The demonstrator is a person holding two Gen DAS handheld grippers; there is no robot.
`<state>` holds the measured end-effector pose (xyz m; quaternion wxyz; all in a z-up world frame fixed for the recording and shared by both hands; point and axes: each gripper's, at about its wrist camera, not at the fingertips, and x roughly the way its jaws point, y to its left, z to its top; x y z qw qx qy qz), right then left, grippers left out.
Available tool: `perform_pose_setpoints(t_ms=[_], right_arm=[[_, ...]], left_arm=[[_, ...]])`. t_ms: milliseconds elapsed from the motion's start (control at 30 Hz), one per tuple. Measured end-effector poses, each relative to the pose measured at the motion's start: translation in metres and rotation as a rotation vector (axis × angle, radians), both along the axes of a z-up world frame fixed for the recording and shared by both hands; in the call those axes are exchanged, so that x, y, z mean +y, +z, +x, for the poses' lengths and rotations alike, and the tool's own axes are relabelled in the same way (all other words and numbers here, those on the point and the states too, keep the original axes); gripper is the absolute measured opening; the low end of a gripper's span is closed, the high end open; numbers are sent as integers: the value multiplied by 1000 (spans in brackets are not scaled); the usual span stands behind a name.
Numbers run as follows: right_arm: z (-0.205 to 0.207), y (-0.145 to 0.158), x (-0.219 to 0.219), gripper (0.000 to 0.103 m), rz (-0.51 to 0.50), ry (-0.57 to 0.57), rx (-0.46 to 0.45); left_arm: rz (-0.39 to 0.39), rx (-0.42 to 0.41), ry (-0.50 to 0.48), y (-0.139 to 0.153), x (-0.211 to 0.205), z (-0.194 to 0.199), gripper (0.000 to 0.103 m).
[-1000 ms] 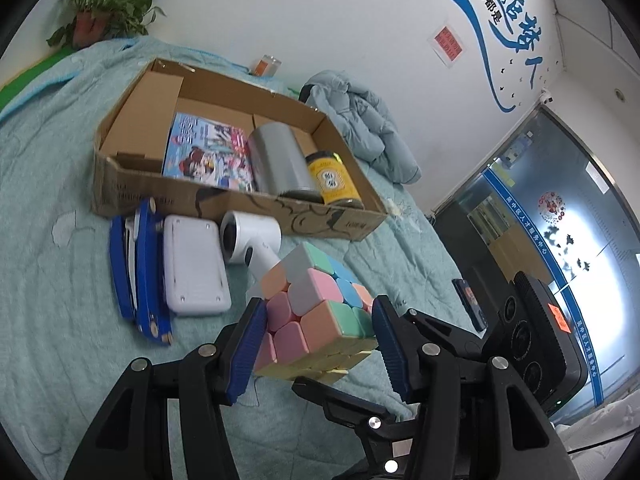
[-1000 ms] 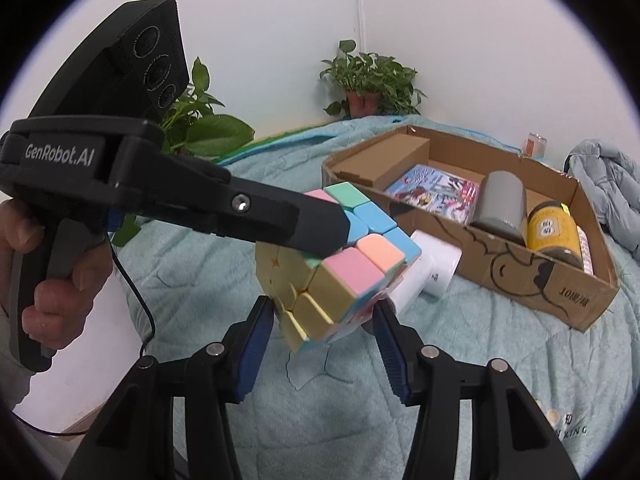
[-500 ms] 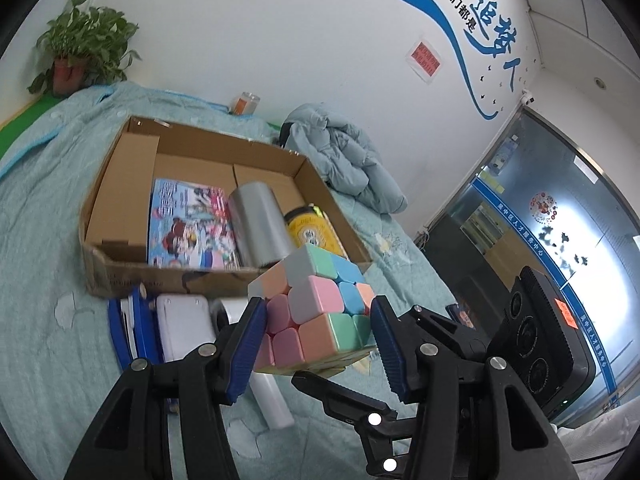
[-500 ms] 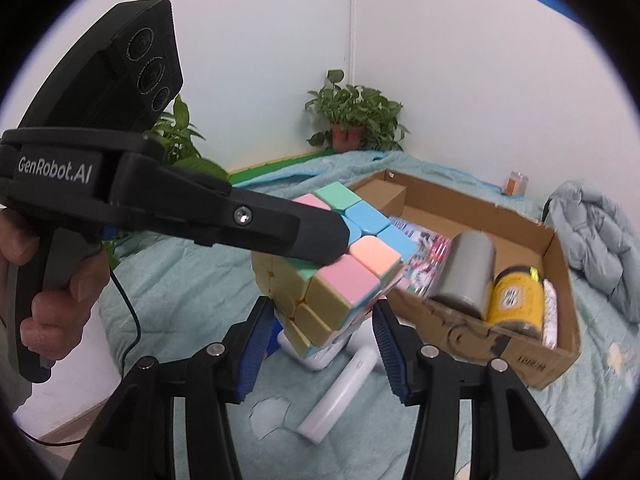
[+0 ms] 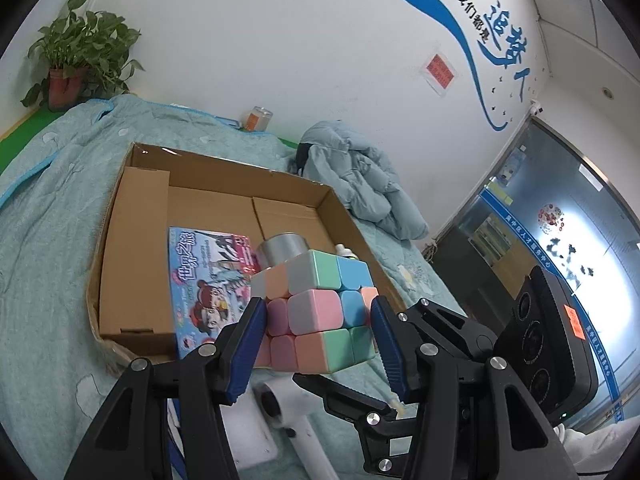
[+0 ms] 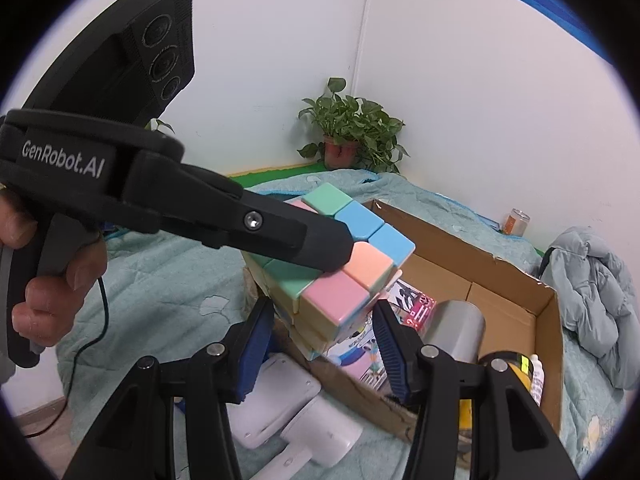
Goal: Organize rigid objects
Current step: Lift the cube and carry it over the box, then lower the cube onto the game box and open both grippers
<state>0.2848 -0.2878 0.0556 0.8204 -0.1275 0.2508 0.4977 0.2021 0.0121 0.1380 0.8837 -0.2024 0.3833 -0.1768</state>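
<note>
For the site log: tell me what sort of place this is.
Probably an office or workplace room set up for recording, not a home: a blue wall mural with lettering, a glass door or partition, and a quilt-covered surface holding a cardboard box of items.

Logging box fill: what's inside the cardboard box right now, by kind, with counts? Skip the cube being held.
picture book: 1
silver canister: 1
yellow-label jar: 1
small white bottle: 1
Total: 4
</note>
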Motion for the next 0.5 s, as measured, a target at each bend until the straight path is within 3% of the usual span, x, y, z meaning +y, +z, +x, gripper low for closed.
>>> perform_pose_setpoints(t_ms=[300, 367, 500], right_arm=[[32, -44, 34, 50, -43, 48, 119], [35, -56, 39, 50, -56, 52, 154], [39, -72, 39, 49, -62, 45, 225]], left_arm=[[13, 125, 35, -65, 29, 51, 51], [29, 162, 37, -84, 31, 59, 47], [25, 167, 33, -95, 32, 60, 46]])
